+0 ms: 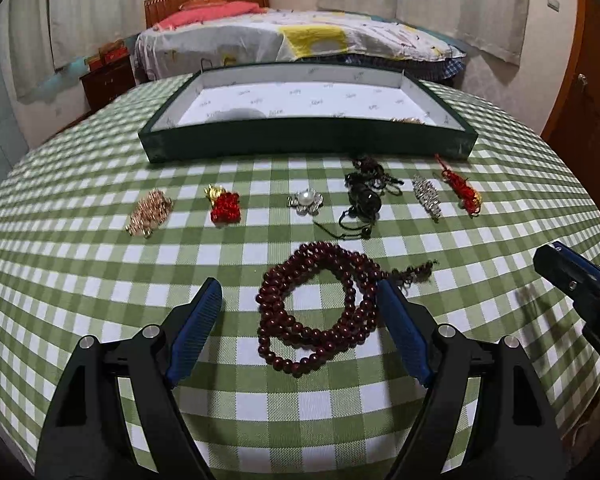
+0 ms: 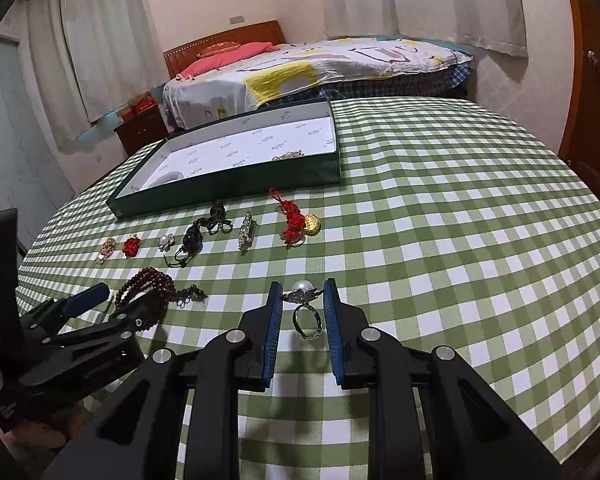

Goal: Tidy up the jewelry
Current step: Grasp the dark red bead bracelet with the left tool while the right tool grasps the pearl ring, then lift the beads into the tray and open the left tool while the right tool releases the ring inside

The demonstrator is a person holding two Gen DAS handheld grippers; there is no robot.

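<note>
A bedroom in a home; a bed (image 1: 300, 36) with a wooden headboard (image 2: 224, 40), a pink pillow (image 2: 224, 60) and a patterned quilt stands behind the surface (image 2: 460, 220) under its green checked cloth; pale curtains (image 2: 460, 0) hang along the walls; a dark wooden nightstand (image 1: 108, 80) sits beside the bed

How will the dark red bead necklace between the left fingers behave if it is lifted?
The bead necklace lies in several loose coils, so it is probably floppy and will sag and uncoil from wherever it is pinched. Its round, glossy beads may slip on the pads. The left gripper stands open around it; a loop could trail on the tablecloth.
</note>
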